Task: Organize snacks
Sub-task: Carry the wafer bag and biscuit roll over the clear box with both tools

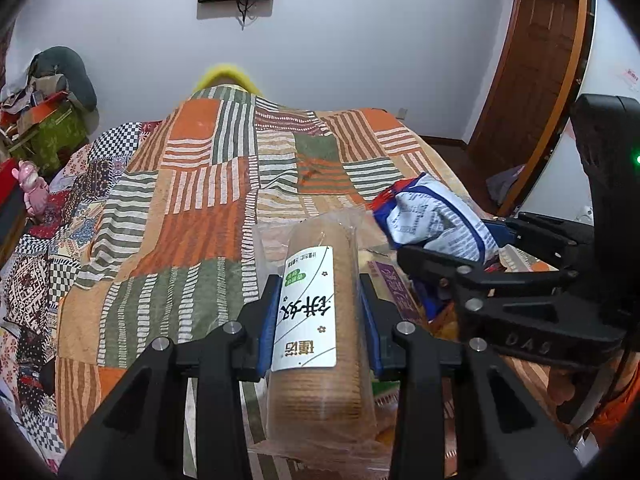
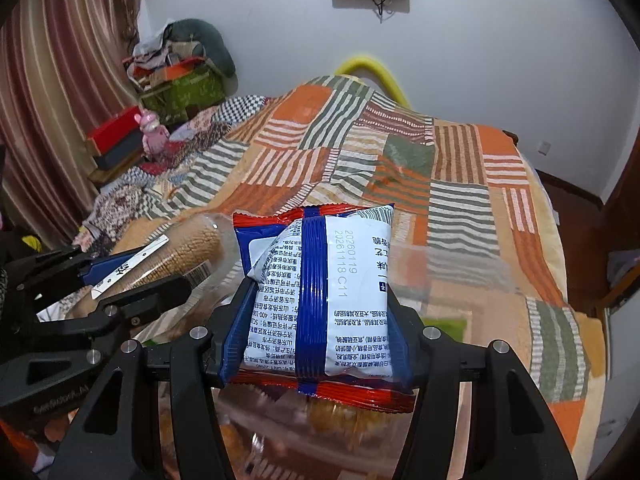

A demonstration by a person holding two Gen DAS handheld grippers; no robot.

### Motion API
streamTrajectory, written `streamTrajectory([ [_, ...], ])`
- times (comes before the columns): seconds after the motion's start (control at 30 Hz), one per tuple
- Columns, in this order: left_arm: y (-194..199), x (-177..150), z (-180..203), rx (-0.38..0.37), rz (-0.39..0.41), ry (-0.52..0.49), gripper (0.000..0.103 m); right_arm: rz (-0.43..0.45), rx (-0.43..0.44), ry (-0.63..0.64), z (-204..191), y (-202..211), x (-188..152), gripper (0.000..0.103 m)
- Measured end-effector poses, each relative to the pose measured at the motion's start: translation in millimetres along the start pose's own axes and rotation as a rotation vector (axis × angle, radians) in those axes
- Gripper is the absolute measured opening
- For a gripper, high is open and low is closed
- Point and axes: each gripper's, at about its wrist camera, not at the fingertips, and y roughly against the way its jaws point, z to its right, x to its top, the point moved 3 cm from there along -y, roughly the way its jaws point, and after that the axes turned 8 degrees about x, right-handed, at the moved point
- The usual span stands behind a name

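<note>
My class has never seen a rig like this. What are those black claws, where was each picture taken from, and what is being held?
No robot here: a person holds a two-finger claw in each hand, each with a camera looking along its fingers. The left camera shows the left gripper closed on a clear sleeve of biscuits. The right camera shows the right gripper closed on a blue and white snack packet. Each view also catches the other claw. Beyond lies a bed with a patchwork blanket; more snacks sit blurred under the grippers.
</note>
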Motion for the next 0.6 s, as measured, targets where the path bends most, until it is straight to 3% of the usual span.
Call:
streamTrajectory([
  [0.3,-23,4,0,-0.009,-0.04,0.025,0.036,-0.05,0.005,-0.034,10,-14,2,0.055],
  [0.4,-22,6,-1,0.028,-0.035,0.031,0.036,-0.057,0.009,-0.048,12,-14,1,0.055],
  [0.6,-9,10,-6,-0.02,-0.028,0.067,0.037,-0.033,0.025,-0.05,9,-4,4,0.061],
])
